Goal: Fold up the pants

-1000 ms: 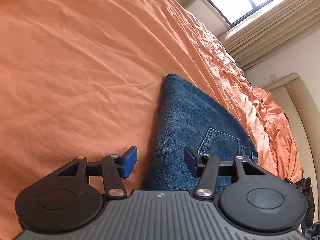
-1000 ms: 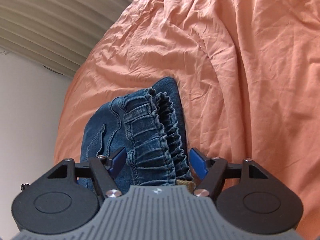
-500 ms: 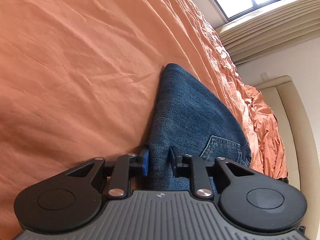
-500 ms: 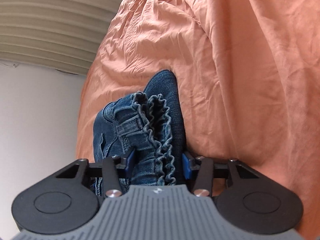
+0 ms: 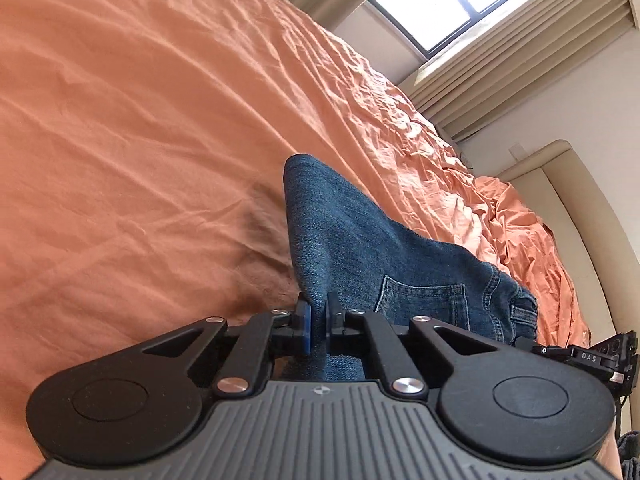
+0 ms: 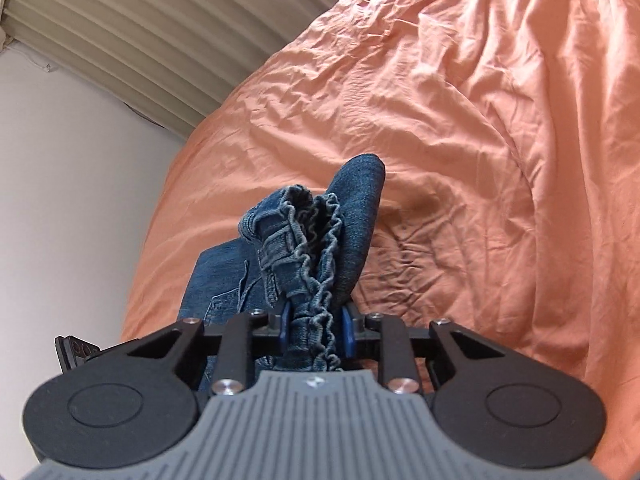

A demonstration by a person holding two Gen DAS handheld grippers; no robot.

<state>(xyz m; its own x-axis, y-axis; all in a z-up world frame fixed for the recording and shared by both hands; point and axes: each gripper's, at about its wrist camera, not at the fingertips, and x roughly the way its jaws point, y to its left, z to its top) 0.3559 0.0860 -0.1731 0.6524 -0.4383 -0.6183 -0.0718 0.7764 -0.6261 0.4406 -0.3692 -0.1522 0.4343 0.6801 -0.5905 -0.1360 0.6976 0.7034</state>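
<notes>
Left tool (image 5: 316,326) pinches a folded edge of the pants (image 5: 360,236); right tool (image 6: 314,326) clamps the gathered waistband (image 6: 316,248). Denim: soft, heavy, likely to sag between grips.

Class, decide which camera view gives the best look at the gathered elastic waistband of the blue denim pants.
The right wrist view: the ruffled elastic waistband fills its centre, pinched in the right gripper. The left wrist view shows only plain denim and a back pocket.
</notes>
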